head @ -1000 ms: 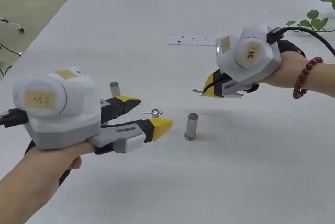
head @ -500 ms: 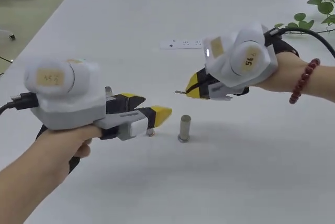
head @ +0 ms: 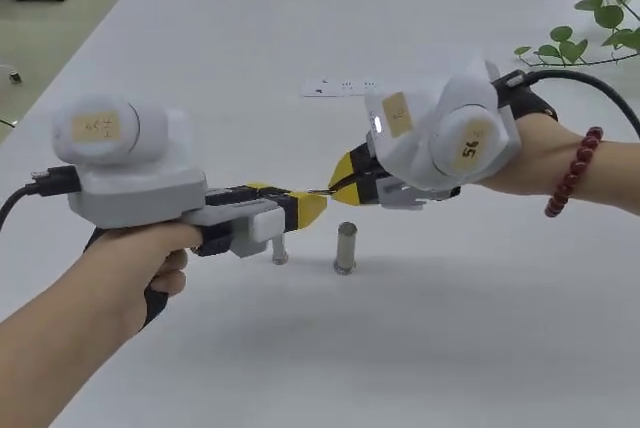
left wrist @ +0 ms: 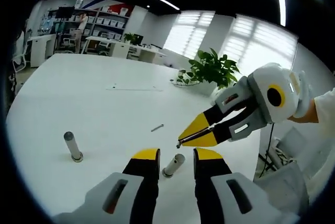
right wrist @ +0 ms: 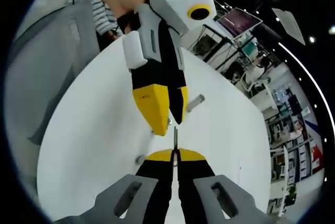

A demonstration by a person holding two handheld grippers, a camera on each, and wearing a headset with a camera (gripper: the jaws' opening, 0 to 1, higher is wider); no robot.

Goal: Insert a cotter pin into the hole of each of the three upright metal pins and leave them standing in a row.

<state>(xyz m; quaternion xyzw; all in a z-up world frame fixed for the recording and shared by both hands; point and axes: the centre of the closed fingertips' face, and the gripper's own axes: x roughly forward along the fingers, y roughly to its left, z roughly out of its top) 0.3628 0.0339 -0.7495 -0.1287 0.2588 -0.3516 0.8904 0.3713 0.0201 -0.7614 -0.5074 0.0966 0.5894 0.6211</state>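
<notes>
While no cotter pin can be seen seated in any hole, the job looks well short of done, though the pin tops are too small to rule 1 out.

At the left of the head view, the left gripper [head: 300, 204] is held level above the table [head: 200, 48]. Its jaws are a little apart with nothing between them. Just under its tip, at lower centre, a half-hidden metal pin [head: 279, 251] stands upright.

Right of that comes the cotter pin [right wrist: 175, 138], a thin, straight, grey sliver. It pokes out toward the left gripper's yellow tip, almost touching it. Below it stands the bare metal pin [head: 345, 248], a short, dull steel cylinder, upright and apart from both tools.

At centre right, the right gripper [head: 340, 185] has its jaws pressed together on the cotter pin's rear end.

In the left gripper view, a further pin [left wrist: 73, 146] stands at lower left, and I cannot match it to the others. A thin loose piece [left wrist: 157, 127] lies near centre, likely a spare cotter pin.

By my reading, at least this insertion remains, probably more.
</notes>
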